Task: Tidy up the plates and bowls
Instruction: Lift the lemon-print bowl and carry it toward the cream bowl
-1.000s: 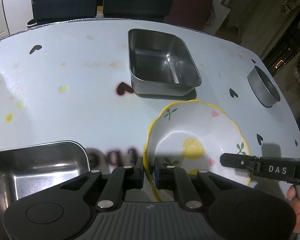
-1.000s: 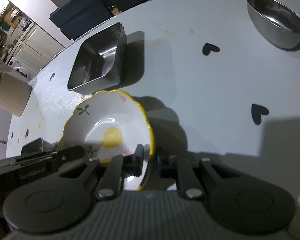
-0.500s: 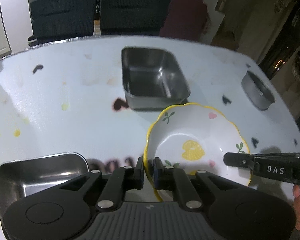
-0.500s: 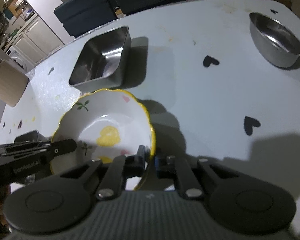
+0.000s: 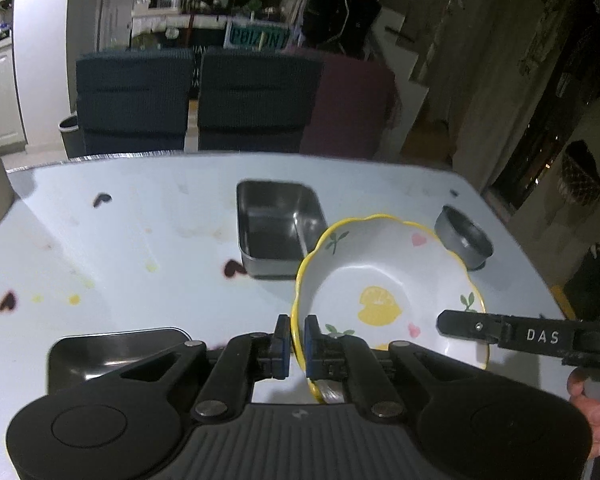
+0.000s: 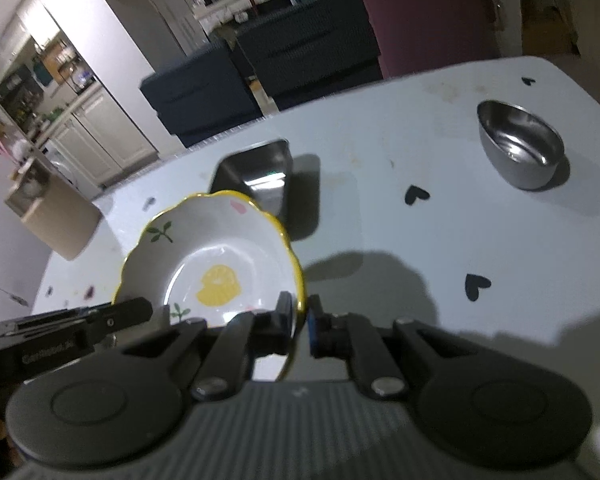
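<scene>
Lifted off the table (image 5: 140,240) since a second ago, the yellow-rimmed ceramic bowl (image 5: 380,276) hangs between the left gripper (image 5: 296,344) and right gripper (image 6: 302,326), both clamped on opposite rims, its nearest edge hidden behind their fingers.

Rectangular tin (image 5: 278,232) lies mid-table (image 5: 140,232), toward the far edge. Round metal bowl (image 5: 464,236) near the right edge. Second tin (image 5: 116,350) at the near-left edge. Ceramic bowl (image 5: 384,284) between, before the rectangular tin.

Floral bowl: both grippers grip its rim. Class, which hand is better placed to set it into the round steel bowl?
Probably right: the right gripper holds the floral bowl on the side nearer the round steel bowl; the left gripper holds the far rim.
</scene>
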Demonstrator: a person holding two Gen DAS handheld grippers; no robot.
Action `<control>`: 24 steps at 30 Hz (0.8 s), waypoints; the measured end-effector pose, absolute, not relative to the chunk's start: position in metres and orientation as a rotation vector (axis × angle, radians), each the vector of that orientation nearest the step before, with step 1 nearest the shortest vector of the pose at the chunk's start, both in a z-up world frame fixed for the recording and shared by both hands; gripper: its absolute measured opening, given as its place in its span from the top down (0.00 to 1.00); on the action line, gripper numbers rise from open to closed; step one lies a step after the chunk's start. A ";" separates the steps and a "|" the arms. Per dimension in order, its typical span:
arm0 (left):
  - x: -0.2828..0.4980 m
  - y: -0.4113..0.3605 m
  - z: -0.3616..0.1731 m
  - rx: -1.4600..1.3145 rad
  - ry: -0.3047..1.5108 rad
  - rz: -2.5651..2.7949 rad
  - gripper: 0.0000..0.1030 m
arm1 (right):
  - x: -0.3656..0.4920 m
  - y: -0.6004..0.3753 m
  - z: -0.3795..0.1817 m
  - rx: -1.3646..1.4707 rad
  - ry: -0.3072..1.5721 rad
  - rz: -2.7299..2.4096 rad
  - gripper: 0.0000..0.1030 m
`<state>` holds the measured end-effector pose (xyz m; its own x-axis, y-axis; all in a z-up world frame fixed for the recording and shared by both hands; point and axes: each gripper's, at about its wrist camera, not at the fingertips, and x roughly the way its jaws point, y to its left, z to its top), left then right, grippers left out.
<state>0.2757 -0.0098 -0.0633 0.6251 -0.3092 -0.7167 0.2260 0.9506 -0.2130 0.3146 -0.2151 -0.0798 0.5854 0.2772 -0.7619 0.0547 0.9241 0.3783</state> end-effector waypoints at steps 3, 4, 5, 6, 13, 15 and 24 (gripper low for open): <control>0.257 -0.006 -0.048 -0.093 0.794 -0.300 0.93 | 0.301 -0.214 -0.068 0.390 0.911 0.154 0.91; 0.252 -0.004 -0.044 -0.091 0.781 -0.298 0.93 | 0.296 -0.214 -0.065 0.396 0.902 0.160 0.91; 0.245 -0.003 -0.039 -0.087 0.765 -0.292 0.94 | 0.291 -0.214 -0.061 0.404 0.891 0.169 0.91; 0.239 -0.001 -0.035 -0.087 0.752 -0.286 0.93 | 0.286 -0.213 -0.057 0.414 0.880 0.174 0.91; 0.203 0.021 -0.021 -0.114 0.720 -0.253 0.93 | 0.257 -0.202 -0.040 0.447 0.836 0.219 0.91; 0.193 0.026 -0.020 -0.117 0.723 -0.238 0.94 | 0.251 -0.197 -0.038 0.446 0.831 0.235 0.91; 0.159 0.049 -0.027 -0.127 0.751 -0.209 0.93 | 0.240 -0.171 -0.041 0.422 0.868 0.298 0.91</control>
<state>0.1593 0.0488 -0.0274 0.7120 -0.2329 -0.6624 0.1422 0.9717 -0.1887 0.2400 -0.1708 -0.0406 0.6133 0.4178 -0.6702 -0.0817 0.8776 0.4724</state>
